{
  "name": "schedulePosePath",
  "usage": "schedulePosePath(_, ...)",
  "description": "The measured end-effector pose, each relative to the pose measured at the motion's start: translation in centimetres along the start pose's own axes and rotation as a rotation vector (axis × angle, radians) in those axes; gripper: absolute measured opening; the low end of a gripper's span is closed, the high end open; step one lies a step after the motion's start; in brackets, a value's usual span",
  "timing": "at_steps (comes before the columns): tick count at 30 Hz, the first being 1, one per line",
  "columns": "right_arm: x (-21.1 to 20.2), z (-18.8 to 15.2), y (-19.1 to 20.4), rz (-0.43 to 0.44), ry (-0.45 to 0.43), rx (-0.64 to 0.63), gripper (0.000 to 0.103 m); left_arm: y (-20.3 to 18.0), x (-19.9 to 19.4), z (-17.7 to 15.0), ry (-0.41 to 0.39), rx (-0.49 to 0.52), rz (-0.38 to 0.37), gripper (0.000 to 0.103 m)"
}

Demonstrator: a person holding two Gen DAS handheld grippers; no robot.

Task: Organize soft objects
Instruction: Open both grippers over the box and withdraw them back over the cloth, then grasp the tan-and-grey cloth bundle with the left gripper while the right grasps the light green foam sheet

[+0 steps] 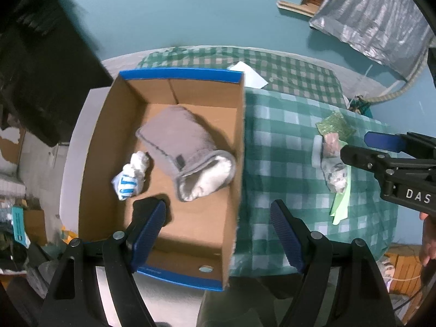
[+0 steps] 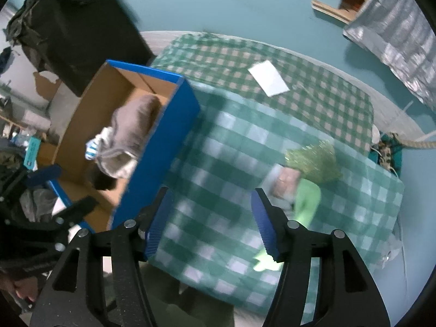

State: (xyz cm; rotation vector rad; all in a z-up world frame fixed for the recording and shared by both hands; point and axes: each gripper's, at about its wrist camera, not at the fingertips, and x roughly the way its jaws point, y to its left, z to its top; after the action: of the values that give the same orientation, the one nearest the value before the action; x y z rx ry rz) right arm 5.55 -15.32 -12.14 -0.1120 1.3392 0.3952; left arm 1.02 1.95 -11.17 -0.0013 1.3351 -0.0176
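Observation:
An open cardboard box (image 1: pixel 237 141) with a blue rim stands on the left of the green checked tablecloth (image 1: pixel 283 147). Inside it lie a rolled grey fleece-lined piece (image 1: pixel 185 147) and a small white and blue striped bundle (image 1: pixel 130 177). My left gripper (image 1: pixel 215 207) hovers open over the box's near right wall, holding nothing. To the right on the cloth lies a small pile: a glittery green piece (image 2: pixel 313 160), a pinkish grey patterned piece (image 2: pixel 283 182) and a light green piece (image 2: pixel 308 199). My right gripper (image 2: pixel 211 193) is open and empty above the cloth, left of that pile.
A white sheet of paper (image 2: pixel 268 77) lies at the far side of the table. On the teal floor beyond are a silver foil bag (image 1: pixel 376 21) and cardboard pieces (image 1: pixel 291 5). Dark furniture (image 1: pixel 46 54) stands at the left, with clutter below it.

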Motion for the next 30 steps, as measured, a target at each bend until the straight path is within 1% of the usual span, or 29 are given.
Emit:
schedulePosePath(8,-0.2,-2.3,-5.1,-0.035,0.016,0.079,0.061,-3.3,0.4,0.5,0.001,0.073,-0.005,0.081)
schedulePosePath(14,-0.2,-3.9,-8.5,-0.046,0.027,0.143,0.062,-6.0,1.6,0.6,0.028,0.113,-0.019,0.081)
schedulePosePath(24,0.8,-5.8,-12.0,-0.061,0.051,0.198,0.062,-9.4,3.5,0.9,0.063,0.156,-0.030,0.081)
schedulePosePath(30,2.7,-6.2,-13.5,-0.048,0.051,0.221,0.062,-10.8,4.9,1.6,0.080,0.149,-0.043,0.081)
